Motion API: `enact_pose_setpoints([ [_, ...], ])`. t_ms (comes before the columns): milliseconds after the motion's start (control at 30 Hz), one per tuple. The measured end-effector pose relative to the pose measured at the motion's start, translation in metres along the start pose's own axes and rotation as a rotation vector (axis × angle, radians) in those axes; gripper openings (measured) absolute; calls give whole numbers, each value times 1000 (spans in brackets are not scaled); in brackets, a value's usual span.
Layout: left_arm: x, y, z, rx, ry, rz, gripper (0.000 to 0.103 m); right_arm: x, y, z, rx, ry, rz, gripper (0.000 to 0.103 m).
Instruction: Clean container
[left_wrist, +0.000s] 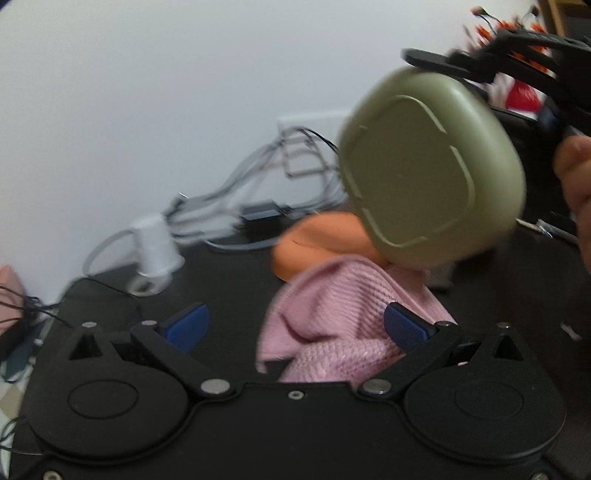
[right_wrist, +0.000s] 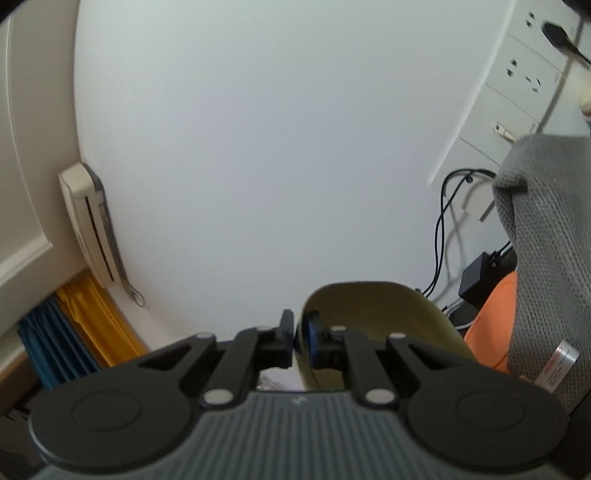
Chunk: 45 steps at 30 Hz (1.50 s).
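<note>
An olive green container (left_wrist: 428, 170) hangs in the air at the right of the left wrist view, its underside facing me. My right gripper (right_wrist: 297, 343) is shut on the rim of the container (right_wrist: 373, 314) and shows at the upper right of the left wrist view (left_wrist: 517, 55). My left gripper (left_wrist: 295, 325) is open. A pink knitted cloth (left_wrist: 332, 317) lies on the black table between its fingers, touching the right blue pad (left_wrist: 404, 326). The left blue pad (left_wrist: 186, 326) is clear of it.
An orange cloth (left_wrist: 317, 240) lies behind the pink one. A white cup-like object (left_wrist: 155, 247), cables and a black adapter (left_wrist: 258, 214) sit by the white wall. A grey cloth (right_wrist: 543, 258) hangs at the right of the right wrist view.
</note>
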<state>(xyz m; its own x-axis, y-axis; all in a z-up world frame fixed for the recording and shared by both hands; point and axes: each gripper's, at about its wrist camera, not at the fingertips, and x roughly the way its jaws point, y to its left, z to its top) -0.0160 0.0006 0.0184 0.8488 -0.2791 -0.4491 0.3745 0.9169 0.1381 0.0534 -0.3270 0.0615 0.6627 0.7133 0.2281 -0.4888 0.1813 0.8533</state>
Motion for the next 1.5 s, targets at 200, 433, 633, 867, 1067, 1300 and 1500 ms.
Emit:
enact_pose_setpoints([
  [200, -4, 8, 1, -110, 7, -178, 103, -8, -9, -1, 24, -16, 20, 8],
  [433, 22, -5, -5, -111, 175, -199, 103, -2, -9, -11, 62, 14, 41, 8],
  [633, 26, -15, -6, -44, 200, -163, 103, -2, -9, -13, 63, 15, 54, 8],
  [867, 28, -21, -7, -43, 229, -144, 103, -4, -13, -13, 68, 9, 50, 8],
  [1067, 20, -16, -9, -58, 183, -173, 70, -4, -17, -13, 75, 7, 49, 8],
  [1300, 11, -1, -6, -139, 134, -152, 26, 0, -23, -13, 93, 14, 40, 8],
  [1500, -18, 16, 8, -199, -42, 12, 24, 0, -27, -14, 107, 12, 44, 8],
])
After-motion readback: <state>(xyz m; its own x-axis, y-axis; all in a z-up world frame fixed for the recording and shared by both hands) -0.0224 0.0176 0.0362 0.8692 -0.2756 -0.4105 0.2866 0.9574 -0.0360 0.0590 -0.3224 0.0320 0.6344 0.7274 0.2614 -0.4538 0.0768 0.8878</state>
